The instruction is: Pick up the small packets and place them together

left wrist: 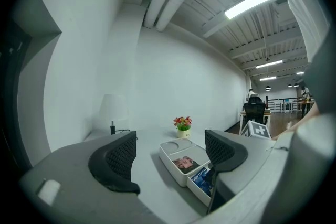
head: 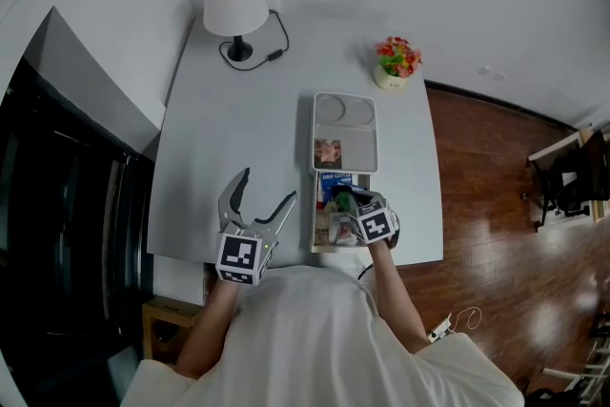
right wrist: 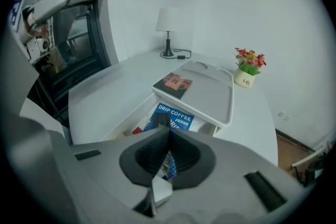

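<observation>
White table [head: 238, 148]; thin, possibly blue packet [right wrist: 168, 165]

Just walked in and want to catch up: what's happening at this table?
A person works at a white table with a gripper in each hand. The right gripper has its fingers shut on a small packet over the box of drip coffee packets. Another packet lies on the white tray beyond. The left gripper is open and empty.

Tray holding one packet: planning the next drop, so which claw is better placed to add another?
Right, probably: the right claw is shut on a packet close to the tray; the left claw is open and empty.
</observation>
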